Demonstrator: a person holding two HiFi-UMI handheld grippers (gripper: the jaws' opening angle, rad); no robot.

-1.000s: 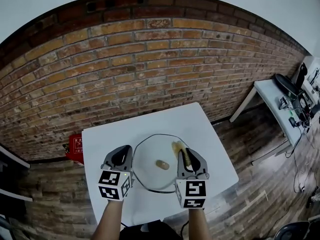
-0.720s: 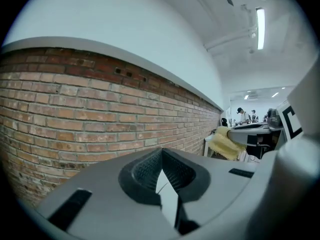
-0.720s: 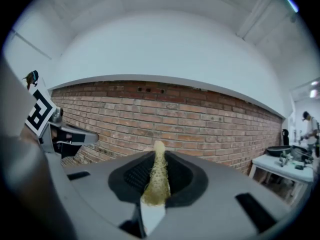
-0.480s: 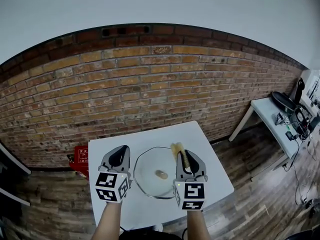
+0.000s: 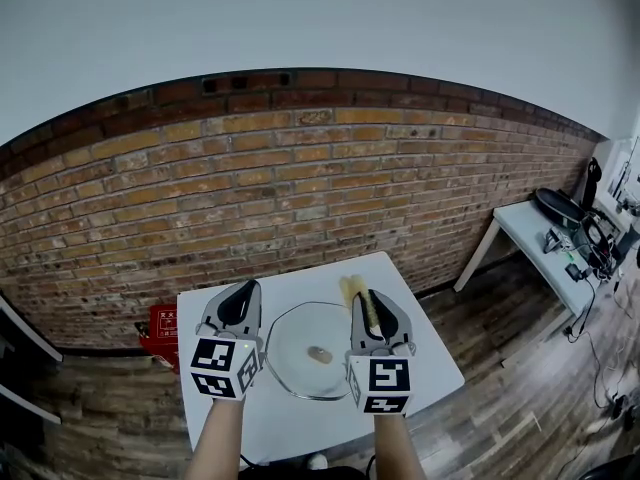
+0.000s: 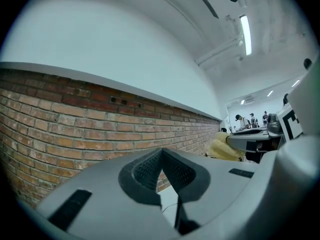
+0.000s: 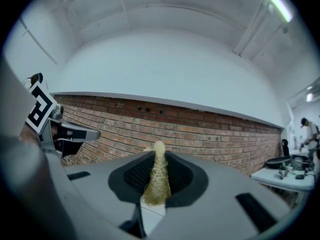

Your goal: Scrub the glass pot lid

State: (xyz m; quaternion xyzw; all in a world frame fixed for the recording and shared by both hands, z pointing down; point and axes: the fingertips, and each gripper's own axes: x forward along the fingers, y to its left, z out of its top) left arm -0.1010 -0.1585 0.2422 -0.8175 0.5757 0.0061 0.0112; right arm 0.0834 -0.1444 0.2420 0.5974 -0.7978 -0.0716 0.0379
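The round glass pot lid point(image 5: 305, 363) lies flat on the white table point(image 5: 420, 343), its small knob point(image 5: 320, 353) in the middle. My left gripper point(image 5: 242, 291) is held up over the lid's left edge, shut with nothing between its pads point(image 6: 152, 171). My right gripper point(image 5: 368, 297) hovers over the lid's right edge, shut on a yellowish loofah scrubber point(image 5: 356, 293) that sticks out past the jaws. In the right gripper view the scrubber point(image 7: 158, 179) stands pinched between the dark pads. Both grippers point at the brick wall, above the lid.
A brick wall point(image 5: 300, 178) rises just behind the table. A red box point(image 5: 160, 326) sits on the floor at the table's left. A second white table point(image 5: 545, 233) with dark gear stands at the far right. Wooden floor surrounds the table.
Both grippers have lifted and tilted up toward the wall. The head view has pulled back, so the lid and table look smaller. The scrubber stays in the right gripper.
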